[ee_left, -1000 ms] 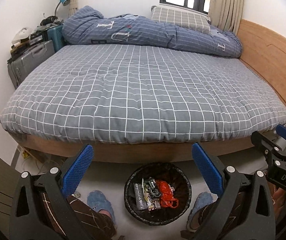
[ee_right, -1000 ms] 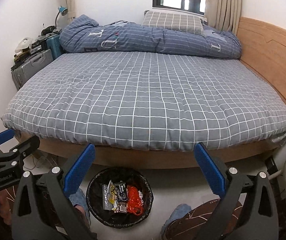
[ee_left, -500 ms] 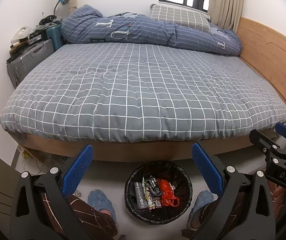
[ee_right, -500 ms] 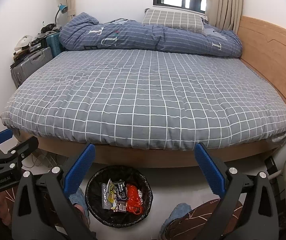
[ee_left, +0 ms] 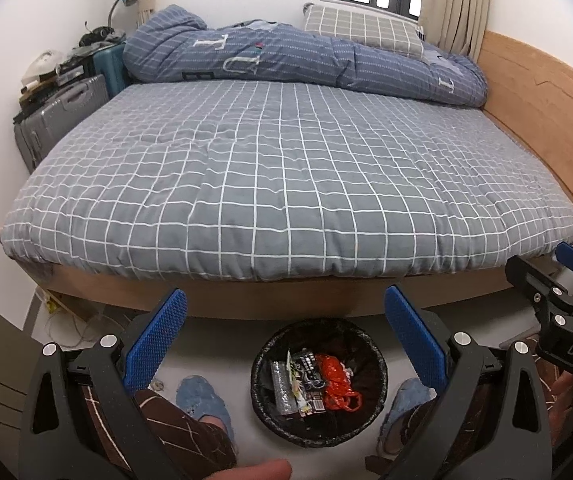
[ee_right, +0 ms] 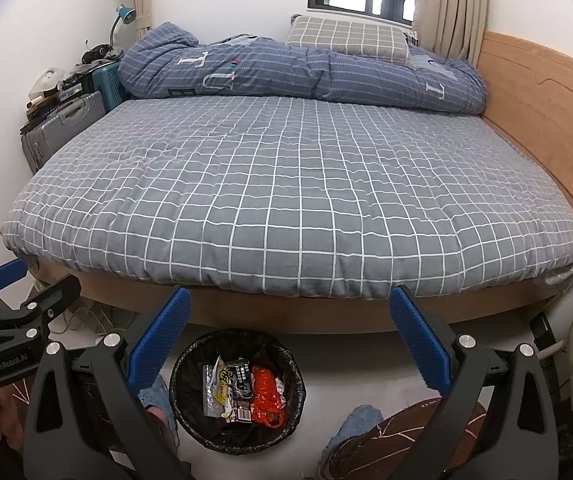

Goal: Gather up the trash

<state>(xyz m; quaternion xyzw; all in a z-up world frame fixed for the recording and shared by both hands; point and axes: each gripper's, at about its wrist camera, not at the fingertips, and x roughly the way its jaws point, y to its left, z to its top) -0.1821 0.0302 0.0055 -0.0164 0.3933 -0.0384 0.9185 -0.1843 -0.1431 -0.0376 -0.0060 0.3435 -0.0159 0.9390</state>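
A round black trash bin (ee_left: 264,408) (ee_right: 190,428) stands on the floor at the foot of the bed. It holds a red plastic bag (ee_left: 336,380) (ee_right: 266,394), a silver wrapper (ee_left: 282,386) and dark printed wrappers (ee_right: 240,384). My left gripper (ee_left: 286,336) is open and empty, held above the bin. My right gripper (ee_right: 290,332) is open and empty, above and right of the bin. Each gripper shows at the edge of the other's view.
A bed with a grey checked cover (ee_left: 286,184) (ee_right: 286,192) fills the room ahead, with a blue duvet (ee_left: 306,60) and pillow at the back. Suitcases (ee_left: 58,120) stand at the left wall. A wooden headboard (ee_left: 546,112) is on the right. My slippered feet (ee_left: 202,398) flank the bin.
Both views have shifted slightly; the bed and bin sit a little lower and nearer. Both grippers stay open and empty.
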